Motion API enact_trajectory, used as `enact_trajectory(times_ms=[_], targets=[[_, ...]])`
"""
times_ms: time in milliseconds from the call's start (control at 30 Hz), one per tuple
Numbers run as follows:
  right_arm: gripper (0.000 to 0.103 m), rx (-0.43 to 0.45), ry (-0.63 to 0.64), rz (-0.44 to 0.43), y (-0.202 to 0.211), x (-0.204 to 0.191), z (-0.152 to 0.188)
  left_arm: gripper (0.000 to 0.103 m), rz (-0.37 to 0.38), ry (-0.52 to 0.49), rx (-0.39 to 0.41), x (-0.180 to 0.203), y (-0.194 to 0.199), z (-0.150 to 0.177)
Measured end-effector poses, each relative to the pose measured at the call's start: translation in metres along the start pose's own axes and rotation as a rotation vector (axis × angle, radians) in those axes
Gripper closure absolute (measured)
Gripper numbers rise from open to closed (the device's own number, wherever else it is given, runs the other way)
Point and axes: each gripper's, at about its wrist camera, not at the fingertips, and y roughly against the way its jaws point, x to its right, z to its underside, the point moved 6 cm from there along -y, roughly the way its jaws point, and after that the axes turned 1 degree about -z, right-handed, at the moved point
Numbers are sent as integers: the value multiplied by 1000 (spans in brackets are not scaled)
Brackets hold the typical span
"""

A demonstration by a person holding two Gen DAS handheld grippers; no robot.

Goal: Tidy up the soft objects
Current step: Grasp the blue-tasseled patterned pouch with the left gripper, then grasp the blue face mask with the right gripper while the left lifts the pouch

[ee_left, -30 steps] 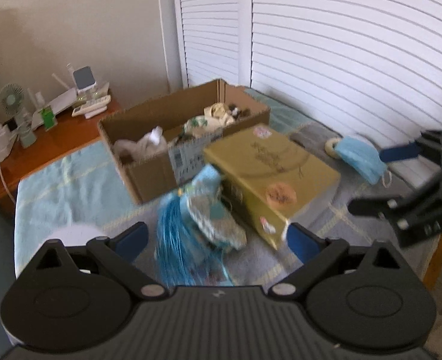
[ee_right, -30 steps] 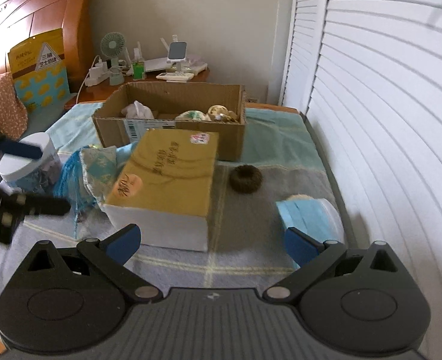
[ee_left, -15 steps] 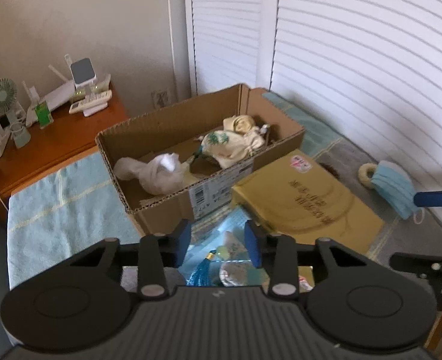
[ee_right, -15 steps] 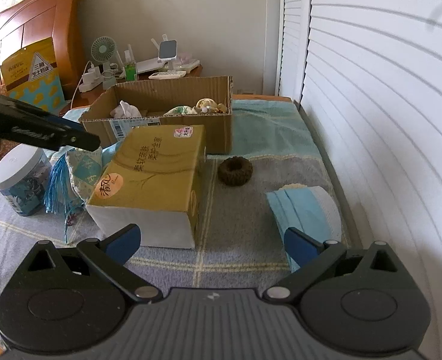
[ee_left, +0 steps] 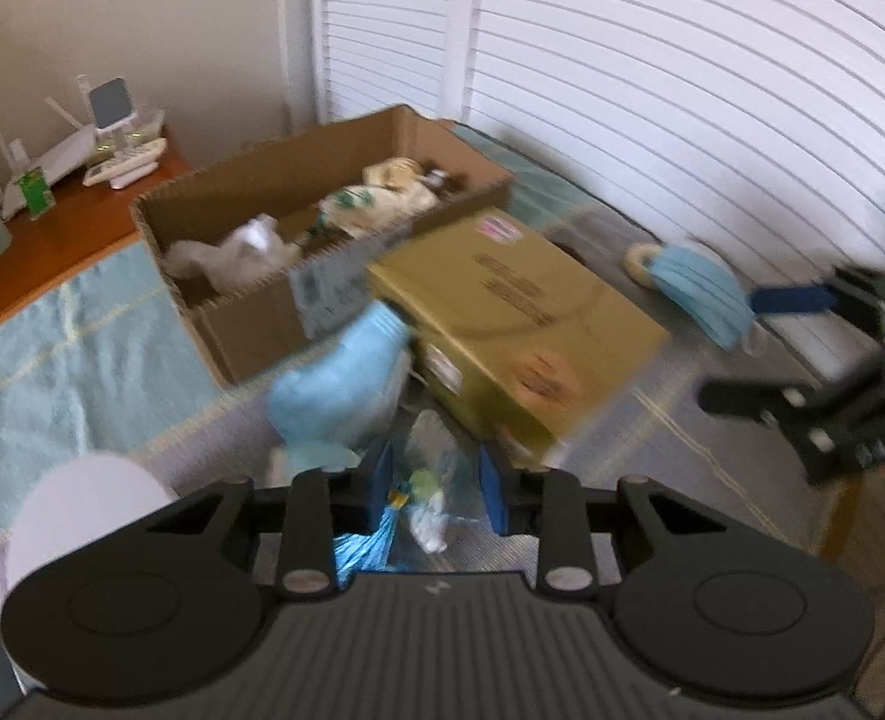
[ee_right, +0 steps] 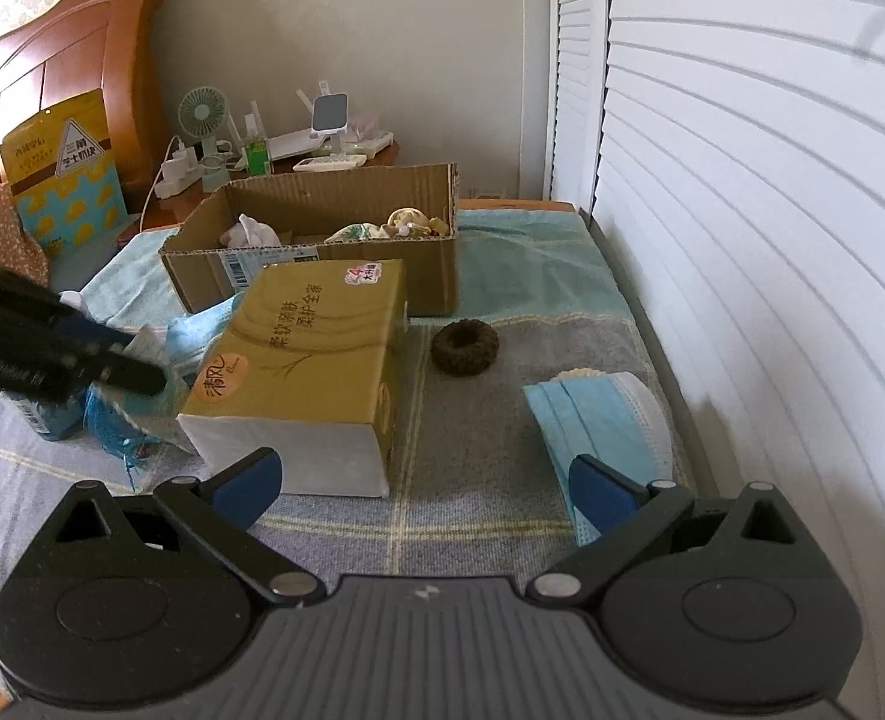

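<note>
On the left of the bed, the left gripper (ee_left: pixel 436 480) pointed down at a clear packet with a blue tassel (ee_left: pixel 427 504). Its jaws stood narrow and were closing, and the packet sat between the blue pads (ee_left: pixel 493 495), which appeared to press on it, though the left wrist view was blurred. In the right wrist view the same gripper (ee_right: pixel 142 375) reached in from the left edge over that packet (ee_right: pixel 115 426), which lay just beside the near left corner of the gold tissue box (ee_right: pixel 304 360). A white-lidded jar (ee_left: pixel 82 510) stood at the packet's left, and a light blue soft item (ee_left: pixel 346 378) lay between the packet and the cardboard box (ee_right: pixel 322 240).

The cardboard box stood behind the tissue box, open on top, with a white crumpled bundle (ee_right: pixel 250 233) at its left end and pale cloth pieces (ee_right: pixel 382 228) toward its right.

Right of the tissue box, a dark brown scrunchie (ee_right: pixel 465 347) lay alone on the grey blanket (ee_right: pixel 478 456). Further right lay a blue face mask (ee_right: pixel 598 420), with a cream ring (ee_right: pixel 580 373) touching its far edge.

The right gripper (ee_right: pixel 424 486) hovered over the blanket with its fingers spread wide and nothing between them; its right pad (ee_right: pixel 601 489) overlapped the mask's near end in the view.
</note>
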Motion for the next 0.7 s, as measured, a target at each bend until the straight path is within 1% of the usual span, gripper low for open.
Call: enact_trajectory(times_ms=[133,200,233,333,433,467,500,600,633,700], targets=[[0,4,3,0,4,-1,1,73,39,-25,-17,19,6,17],[0,6,8,1,7,-3,1,71,53,-47,-24,29,8,25],[0,6,10,0,8,-4,2,69,49,-57,-22,32,9,27],[0,9,16,0,11,-7,3,64,4,-72,-2,35,10,33],[0,13,22,-1,15,-8,4,61,-56,-58,15,30,7,38],[0,14,25,-1,16,-8,4,61,-62,-47,13,28,5,40],[0,13,26,0,16,-8,5,58,-59,-35,12,26,3,41],[0,6,22,7,15,-5,6,45,-47,3,16,25,-3,44],[0,2,18,9,14,-4,7,43,-45,15,18,26,-5,44],[0,-3,10,12,12,-1,9,43,-36,45,21,25,-9,46]])
